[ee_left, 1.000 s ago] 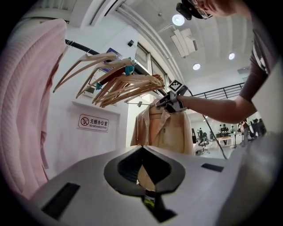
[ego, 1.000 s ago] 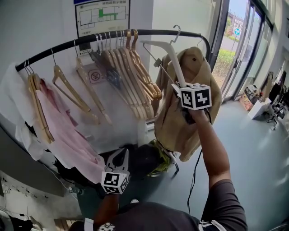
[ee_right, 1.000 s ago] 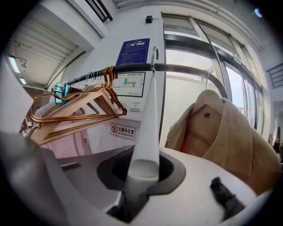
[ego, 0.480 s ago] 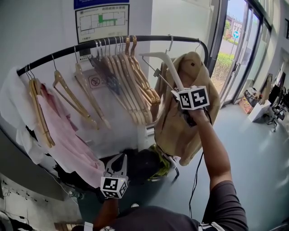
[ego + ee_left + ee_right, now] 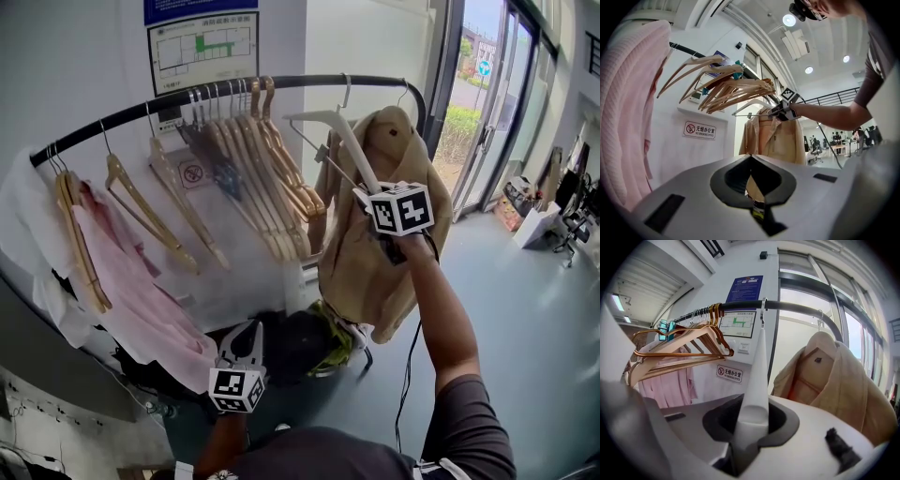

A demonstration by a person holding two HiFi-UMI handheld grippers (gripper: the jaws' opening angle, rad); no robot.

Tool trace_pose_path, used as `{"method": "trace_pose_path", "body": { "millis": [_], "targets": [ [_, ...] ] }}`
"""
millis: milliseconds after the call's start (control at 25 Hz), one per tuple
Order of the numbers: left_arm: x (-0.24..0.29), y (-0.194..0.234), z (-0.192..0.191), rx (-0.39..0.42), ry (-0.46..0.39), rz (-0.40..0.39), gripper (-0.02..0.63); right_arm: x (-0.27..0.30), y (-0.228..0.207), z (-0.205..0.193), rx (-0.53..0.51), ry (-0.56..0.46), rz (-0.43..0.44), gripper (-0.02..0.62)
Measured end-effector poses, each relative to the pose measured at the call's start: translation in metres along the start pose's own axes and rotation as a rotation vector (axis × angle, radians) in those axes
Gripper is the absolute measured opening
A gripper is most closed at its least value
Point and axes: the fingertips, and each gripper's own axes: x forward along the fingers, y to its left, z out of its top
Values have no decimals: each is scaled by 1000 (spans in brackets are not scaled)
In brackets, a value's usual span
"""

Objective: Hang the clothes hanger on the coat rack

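1. The white hanger point(image 5: 352, 150) is high at the right part of the coat rack point(image 5: 122, 114). Its metal hook is at the black rail, and in the right gripper view it crosses the top of the bar. I cannot tell whether it bears on the rail.
2. My right gripper point(image 5: 367, 187) is clamped on the lower end of one sloping arm of the white hanger. That arm runs up from between the jaws toward the hook. My arm is raised to reach it.
3. Just right of the white hanger, a beige coat point(image 5: 375, 262) hangs from the same rail on its own hanger, close behind my right gripper.
4. Just left of the white hanger, a bunch of wooden hangers point(image 5: 272, 178) hangs bare and crowded together on the rail.
5. Further left, two more wooden hangers hang apart from the bunch. A pink garment point(image 5: 131, 281) hangs at the far left end.
6. My left gripper point(image 5: 246, 330) is low and near me, well apart from the rail. Its jaw tips are together with nothing between them.
7. On the far wall above the rail is a framed floor plan point(image 5: 202, 42). A glass door point(image 5: 478, 103) stands at the right.
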Motion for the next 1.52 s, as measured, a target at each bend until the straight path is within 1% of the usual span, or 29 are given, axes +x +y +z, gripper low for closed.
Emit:
{"method": "trace_pose_path", "body": {
  "millis": [80,280,360,440,560,640,760,880,960,1040,1160,1240,1360,1520],
  "targets": [
    [1,-3,0,1,-1,-6,9,-5,-3,2,5,-55,-18,75],
    [2,-11,-2,0,4,-20,9,-34,-10,3,26,-218,-65,143],
    [3,-14,-3,-2,8,-29,9,-48,-13,-4,56,-272,-84,153],
    [5,-18,-4,-3,13,-40,9,-63,-15,-19,95,-298,-100,160],
    [8,-22,-2,1,14,-55,9,-86,-11,-50,160,-316,-127,160],
    [12,-24,1,6,11,-65,9,-99,-2,-71,181,-316,-138,160],
    [19,-30,5,11,7,-80,9,-112,23,-102,175,-298,-141,160],
    [26,-36,8,14,3,-101,9,-118,62,-132,144,-271,-130,160],
    [30,-41,12,15,-1,-114,9,-123,85,-145,123,-271,-141,160],
    [32,-45,15,13,-3,-126,9,-128,104,-154,112,-282,-161,145],
    [34,-51,17,9,-9,-139,9,-133,120,-162,109,-299,-188,52],
    [36,-55,19,8,-14,-148,9,-134,126,-164,118,-304,-193,23],
    [37,-62,20,5,-17,-163,9,-137,132,-167,128,-312,-204,15],
    [34,-68,19,1,-16,-169,9,-136,141,-171,119,-303,-189,15]
  ]
}}
